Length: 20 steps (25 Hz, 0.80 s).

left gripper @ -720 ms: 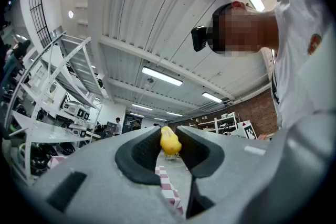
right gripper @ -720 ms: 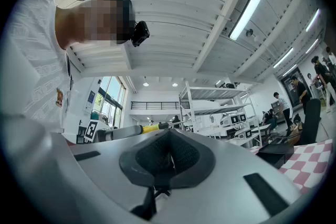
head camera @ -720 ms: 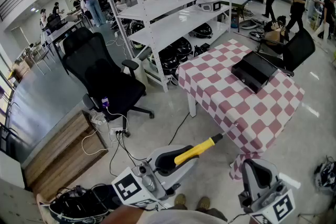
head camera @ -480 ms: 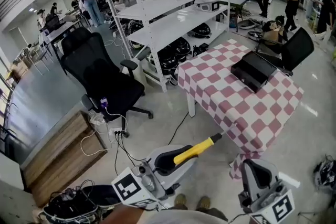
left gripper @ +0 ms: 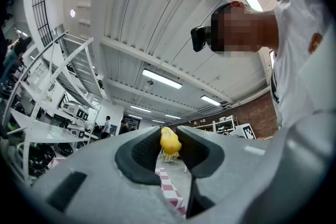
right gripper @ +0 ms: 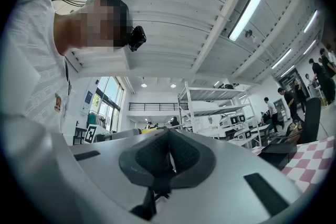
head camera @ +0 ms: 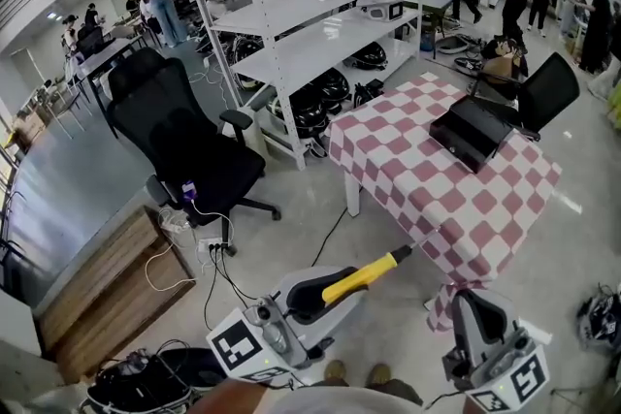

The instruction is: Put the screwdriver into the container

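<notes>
The left hand-held gripper [head camera: 325, 294] holds the yellow screwdriver [head camera: 367, 272]. Its jaws press on the yellow handle from both sides, and the left gripper view shows the yellow end [left gripper: 169, 141] stuck between the dark pads. The long part of the screwdriver sticks out past the jaws, ahead and to the right, toward the bench [head camera: 417, 189] with the red and white checked cloth. The black container [head camera: 473, 131] sits on that bench, well ahead of both grippers and far from the screwdriver. The right hand-held gripper [head camera: 473, 303] is just to the right of the left one. Its jaws are closed together with nothing between them
</notes>
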{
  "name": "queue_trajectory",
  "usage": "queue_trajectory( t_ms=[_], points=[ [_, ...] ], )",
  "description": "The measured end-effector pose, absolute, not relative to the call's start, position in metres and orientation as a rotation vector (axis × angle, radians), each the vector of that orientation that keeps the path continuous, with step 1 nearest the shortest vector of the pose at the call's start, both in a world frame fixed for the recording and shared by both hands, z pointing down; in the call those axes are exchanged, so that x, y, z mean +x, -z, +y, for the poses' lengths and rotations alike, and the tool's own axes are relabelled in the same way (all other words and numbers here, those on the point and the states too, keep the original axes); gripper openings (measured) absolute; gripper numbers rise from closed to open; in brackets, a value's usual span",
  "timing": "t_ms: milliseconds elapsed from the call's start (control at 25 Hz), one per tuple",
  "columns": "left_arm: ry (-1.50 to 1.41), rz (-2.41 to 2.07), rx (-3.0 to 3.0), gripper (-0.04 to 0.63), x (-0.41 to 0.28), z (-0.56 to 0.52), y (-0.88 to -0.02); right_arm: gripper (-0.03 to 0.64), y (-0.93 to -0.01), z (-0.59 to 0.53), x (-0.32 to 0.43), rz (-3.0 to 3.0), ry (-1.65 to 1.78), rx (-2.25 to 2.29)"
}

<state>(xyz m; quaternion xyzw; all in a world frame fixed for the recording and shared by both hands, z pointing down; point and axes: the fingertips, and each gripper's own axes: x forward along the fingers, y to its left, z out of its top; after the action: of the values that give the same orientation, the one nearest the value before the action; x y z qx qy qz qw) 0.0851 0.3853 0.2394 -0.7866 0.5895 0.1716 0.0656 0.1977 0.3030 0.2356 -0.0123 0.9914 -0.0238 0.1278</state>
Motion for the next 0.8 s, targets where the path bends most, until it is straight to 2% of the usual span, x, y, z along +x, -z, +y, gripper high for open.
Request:
queue_trajectory(
  t_ms=[480,800],
  points=[
    [-0.541,1.696,-2.438,0.098,0.035,0.378,-0.247,0.011,-0.24,0.291,0.144,2.921,0.018,-0.106],
    [-0.503,1.669,-2.478,0.098,-0.003,0.31,-0.259,0.011,-0.261,0.217,0.112,2.929,0.027,-0.162]
  ],
)
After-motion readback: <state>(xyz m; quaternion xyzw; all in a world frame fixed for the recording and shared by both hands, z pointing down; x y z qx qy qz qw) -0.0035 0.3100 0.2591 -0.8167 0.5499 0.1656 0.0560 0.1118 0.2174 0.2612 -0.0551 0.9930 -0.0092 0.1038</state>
